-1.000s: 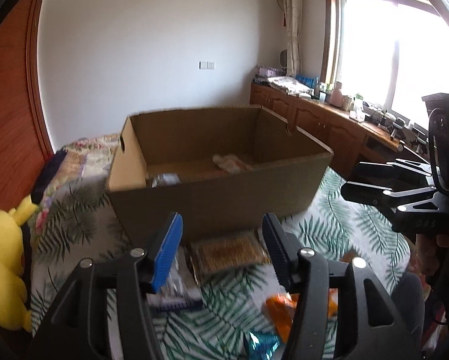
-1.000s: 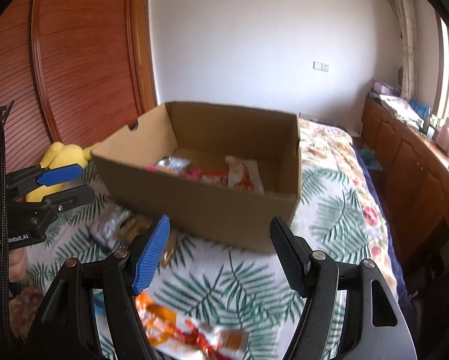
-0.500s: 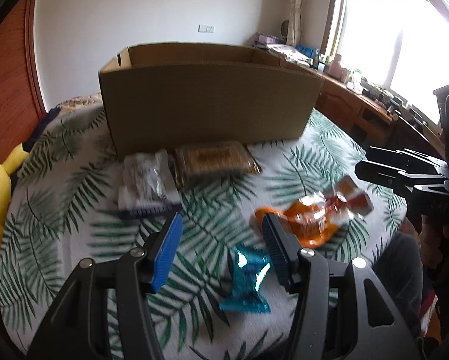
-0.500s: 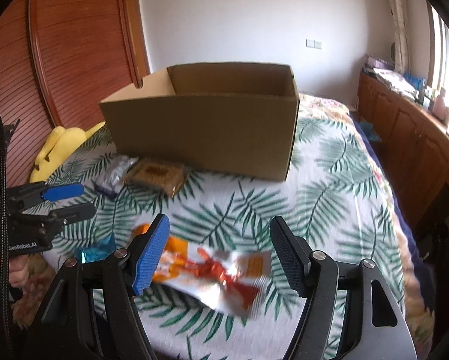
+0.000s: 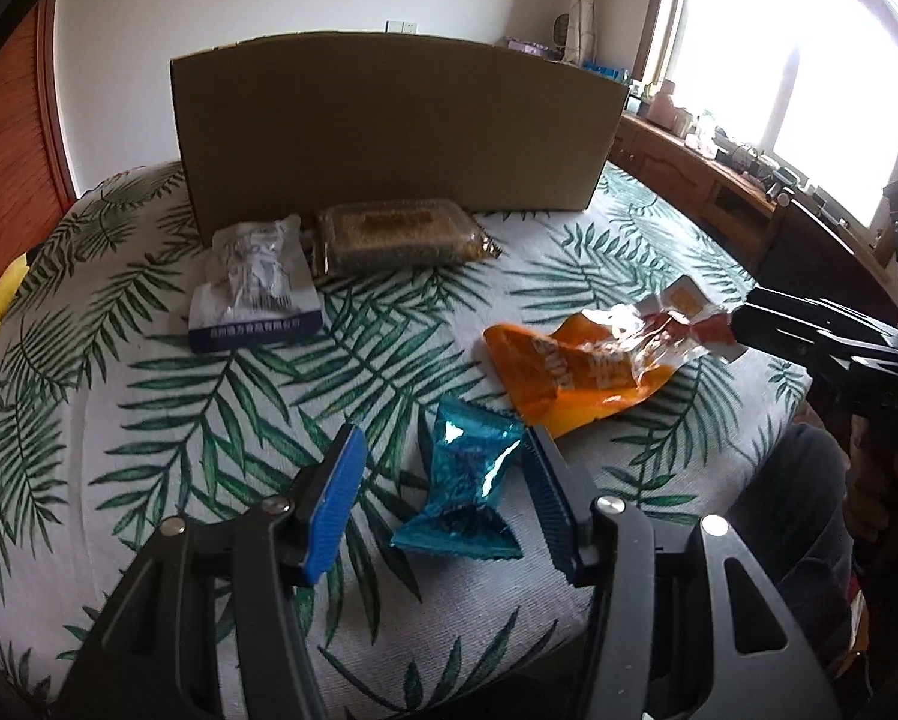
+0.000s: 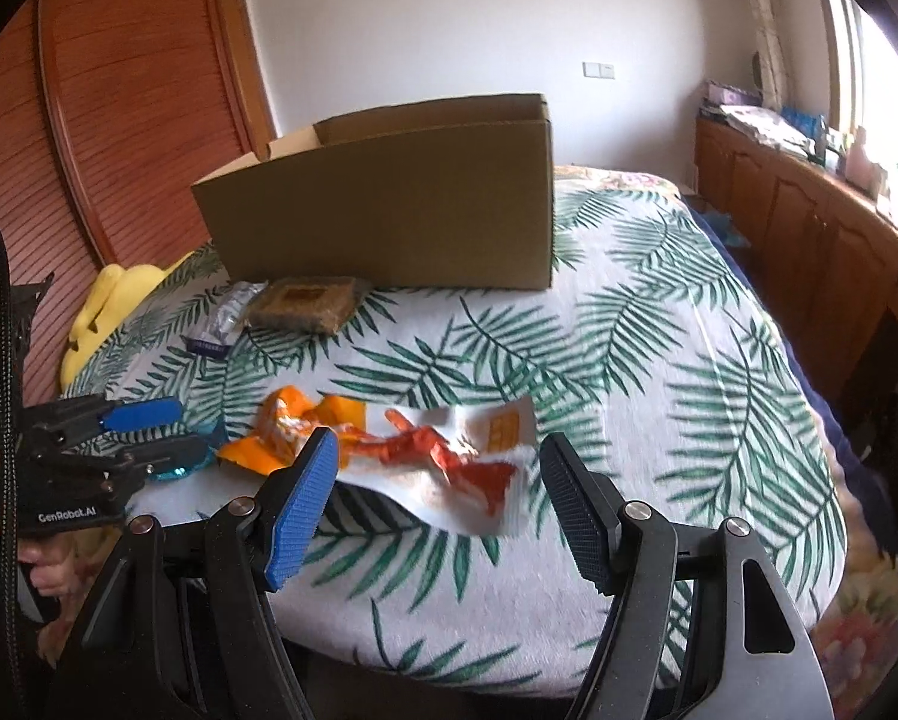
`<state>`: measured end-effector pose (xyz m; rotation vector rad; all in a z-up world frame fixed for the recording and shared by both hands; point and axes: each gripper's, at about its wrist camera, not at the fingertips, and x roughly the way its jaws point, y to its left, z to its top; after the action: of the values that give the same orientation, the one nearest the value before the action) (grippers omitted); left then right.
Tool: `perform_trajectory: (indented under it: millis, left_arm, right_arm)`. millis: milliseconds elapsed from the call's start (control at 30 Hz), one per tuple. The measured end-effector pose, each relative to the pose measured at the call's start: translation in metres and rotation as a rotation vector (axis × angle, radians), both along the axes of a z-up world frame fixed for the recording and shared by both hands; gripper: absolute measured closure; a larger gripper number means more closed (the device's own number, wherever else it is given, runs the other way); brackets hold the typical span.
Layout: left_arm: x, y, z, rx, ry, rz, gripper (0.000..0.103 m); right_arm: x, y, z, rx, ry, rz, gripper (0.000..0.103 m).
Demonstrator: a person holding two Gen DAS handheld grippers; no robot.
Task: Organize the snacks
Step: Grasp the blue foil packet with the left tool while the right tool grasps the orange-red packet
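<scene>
1. Holds the left gripper (image 5: 443, 441) unclenched around the blue packet (image 5: 466, 480). Has just been narrowing the jaws a touch, with one pad at the foil's edge and the other well clear. Grips nothing yet.
2. Hangs the right gripper (image 6: 440, 444) wide open just above the white-and-red wrapper (image 6: 449, 468), which lies between its pads. Clamps nothing.
3. Finds the cardboard box (image 5: 389, 132) straight ahead, well beyond both tools. Cannot see inside it from this low.
4. Risks squirting the blue packet out sideways. Looks like slick, puffy foil, and sits off-centre toward one pad, so a lopsided squeeze could shove it instead of pinching it.
5. Risks dragging the orange packet (image 5: 574, 360) along too. Overlaps the white-and-red wrapper, so a low scoop there might catch both or snag the leaf-print cover (image 5: 149, 420).
6. Risks a knock between the tools, working this near each other.
7. Counts two grippers and one box.
8. Counts five packets outside the box: blue, orange, and white-and-red close by, then a brown cake pack (image 5: 401, 234) and a white pack with a blue strip (image 5: 254, 282) ahead, right against the box wall. Cannot rule out orange and white-and-red being a single crumpled bag.
9. Spots one yellow plush toy (image 6: 113, 306), far off to the left.
</scene>
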<state>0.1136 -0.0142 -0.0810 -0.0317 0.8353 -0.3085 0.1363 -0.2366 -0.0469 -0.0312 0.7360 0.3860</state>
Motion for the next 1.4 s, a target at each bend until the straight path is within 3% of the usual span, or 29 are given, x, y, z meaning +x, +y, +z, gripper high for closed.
perform_trajectory:
  millis: [133, 200, 933, 1400]
  left_arm:
    - [-0.003, -0.004, -0.002, 0.035, -0.023, -0.002, 0.061]
    - [-0.002, -0.005, -0.002, 0.058, -0.030, -0.001, 0.076]
    - [0.002, 0.006, 0.002, 0.027, -0.033, 0.013, 0.078]
    - [0.007, 0.012, 0.016, -0.007, -0.062, 0.017, 0.078]
  right_arm:
    - [-0.004, -0.004, -0.008, 0.004, 0.024, -0.005, 0.032]
    - [-0.006, -0.005, -0.011, 0.012, 0.036, -0.007, 0.032]
    - [-0.035, 0.006, -0.014, 0.058, 0.071, 0.002, 0.032]
    - [0.012, 0.017, -0.029, 0.098, 0.113, -0.024, 0.032]
